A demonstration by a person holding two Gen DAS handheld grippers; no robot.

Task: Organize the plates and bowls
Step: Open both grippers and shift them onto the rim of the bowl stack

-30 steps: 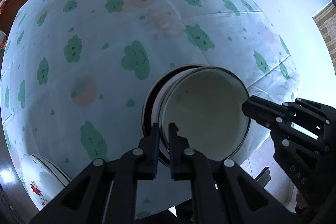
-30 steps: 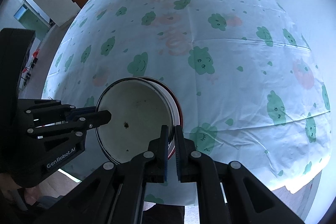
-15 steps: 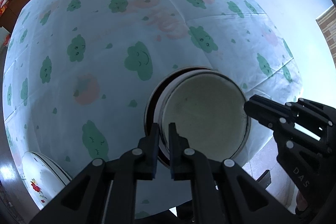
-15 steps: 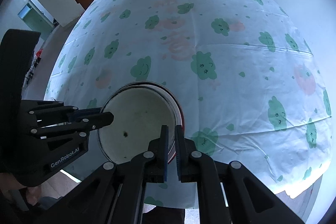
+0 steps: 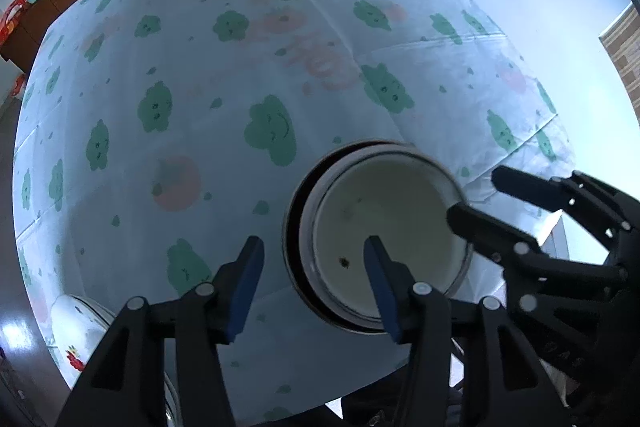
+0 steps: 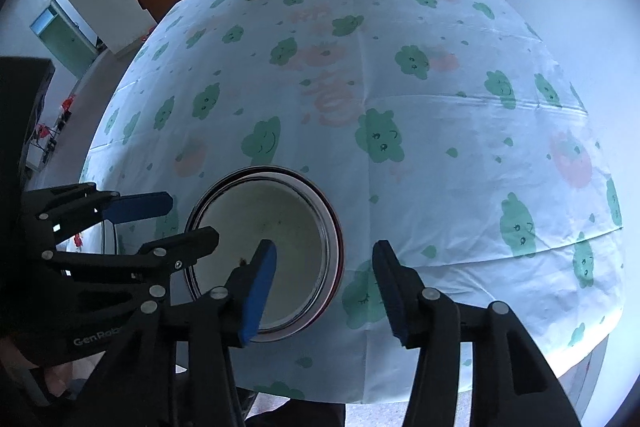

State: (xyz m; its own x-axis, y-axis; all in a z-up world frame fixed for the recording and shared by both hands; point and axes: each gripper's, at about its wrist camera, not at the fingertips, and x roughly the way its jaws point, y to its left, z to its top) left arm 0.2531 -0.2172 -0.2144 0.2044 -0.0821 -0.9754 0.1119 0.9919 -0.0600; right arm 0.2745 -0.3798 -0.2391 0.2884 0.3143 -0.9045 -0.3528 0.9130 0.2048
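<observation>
Both grippers, left (image 5: 314, 287) and right (image 6: 326, 287), gape wide, holding nothing. The nested bowls (image 5: 382, 241) sit between them, close to the table's near edge; a careless nudge could tip them off.

On the black body of your left tongs (image 6: 160, 223), seen from the right wrist, you can read white lettering "GenRob", cut off by your right tongs (image 6: 324, 279). The faded pink print on the tablecloth (image 6: 460, 131) is too blurred to read.
</observation>
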